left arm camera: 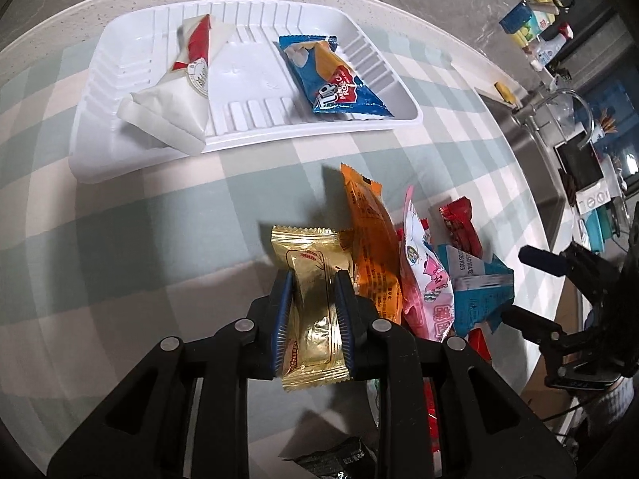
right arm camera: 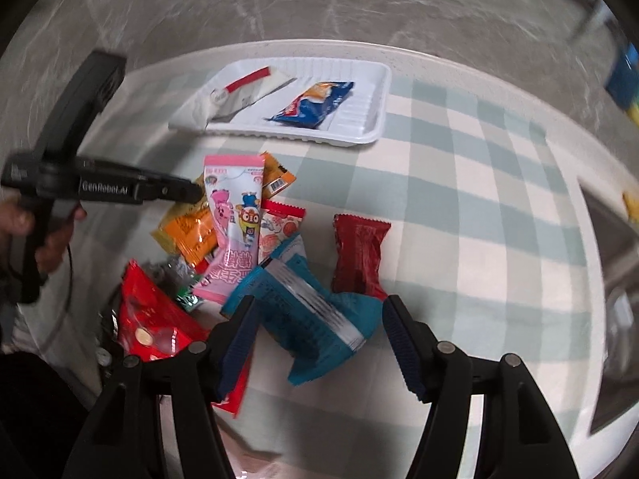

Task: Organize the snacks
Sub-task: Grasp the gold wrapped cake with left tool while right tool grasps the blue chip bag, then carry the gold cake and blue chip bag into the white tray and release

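Desk: checked green-and-white cloth on a round desk (left arm camera: 159, 207); grey marbled floor beyond its edge.
Tray: white tray (left arm camera: 383, 64) lies well ahead of both grippers, at the far side of the desk; it already holds a white wrap (left arm camera: 175, 92) and a blue roll pack (left arm camera: 339, 80).
Left gripper: left gripper (left arm camera: 311, 315) is clamped almost fully closed on a gold pack (left arm camera: 313, 299), pads pressing its two long sides.
Gold pack: its long axis runs forward along the fingers, pointing towards the tray; the far end sticks out past the fingertips.
Pile: loose snacks lie just right of the left gripper, an orange pack (left arm camera: 371, 247) touching the gold one, then a pink pouch (left arm camera: 423, 275).
Right gripper: right gripper (right arm camera: 319, 343) stands about half open with nothing gripped.
Teal pack: teal pack (right arm camera: 315, 315) lies between the right gripper's pads and just ahead of them, crumpled, long axis slanting from near right to far left; the pads do not press it.
Red pack: red pack (right arm camera: 359, 255) lies ahead and slightly right of the right gripper, apart from the pile.
Key relation: the tray is straight ahead of the left gripper, with bare cloth between; the left hand looks best placed for the next drop.
Risk: the orange pack leaning on the gold one might drag along.
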### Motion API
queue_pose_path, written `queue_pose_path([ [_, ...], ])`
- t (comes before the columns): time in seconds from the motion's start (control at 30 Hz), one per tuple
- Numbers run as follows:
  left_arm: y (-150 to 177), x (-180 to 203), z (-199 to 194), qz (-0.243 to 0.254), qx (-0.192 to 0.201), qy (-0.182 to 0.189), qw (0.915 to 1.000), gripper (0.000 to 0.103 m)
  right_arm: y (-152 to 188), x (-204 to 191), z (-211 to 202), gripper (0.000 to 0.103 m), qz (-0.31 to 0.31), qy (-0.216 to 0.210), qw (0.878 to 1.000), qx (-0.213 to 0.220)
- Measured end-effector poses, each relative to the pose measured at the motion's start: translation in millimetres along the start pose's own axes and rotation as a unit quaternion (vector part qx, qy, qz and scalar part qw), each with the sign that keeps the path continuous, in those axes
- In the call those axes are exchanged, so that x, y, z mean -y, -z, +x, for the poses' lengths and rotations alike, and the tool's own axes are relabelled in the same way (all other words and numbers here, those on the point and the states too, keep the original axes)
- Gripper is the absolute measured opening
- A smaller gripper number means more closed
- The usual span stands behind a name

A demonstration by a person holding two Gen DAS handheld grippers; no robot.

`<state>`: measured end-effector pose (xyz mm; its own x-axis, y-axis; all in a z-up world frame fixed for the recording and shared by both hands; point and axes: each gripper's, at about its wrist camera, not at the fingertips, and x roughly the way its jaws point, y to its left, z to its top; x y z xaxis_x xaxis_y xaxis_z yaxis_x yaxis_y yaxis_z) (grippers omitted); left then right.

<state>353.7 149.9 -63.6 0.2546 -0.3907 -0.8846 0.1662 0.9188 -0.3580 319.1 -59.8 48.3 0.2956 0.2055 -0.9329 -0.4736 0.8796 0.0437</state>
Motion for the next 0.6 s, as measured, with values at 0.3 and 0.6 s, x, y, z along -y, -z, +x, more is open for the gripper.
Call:
queue_pose_path([
  [0.3,0.4,0.4,-1.5,0.012,-0.004,-0.004,0.9999,0.022,-3.1,-26.2,18.4,0.067,-0.107,0.017,0.994,-0.035],
  [0.6,4.6,11.5,8.1,0.040,-0.015,-0.028,0.9987,0.047,-1.0,-33.3,26.7,0.067,-0.146,0.025,0.988,-0.050],
])
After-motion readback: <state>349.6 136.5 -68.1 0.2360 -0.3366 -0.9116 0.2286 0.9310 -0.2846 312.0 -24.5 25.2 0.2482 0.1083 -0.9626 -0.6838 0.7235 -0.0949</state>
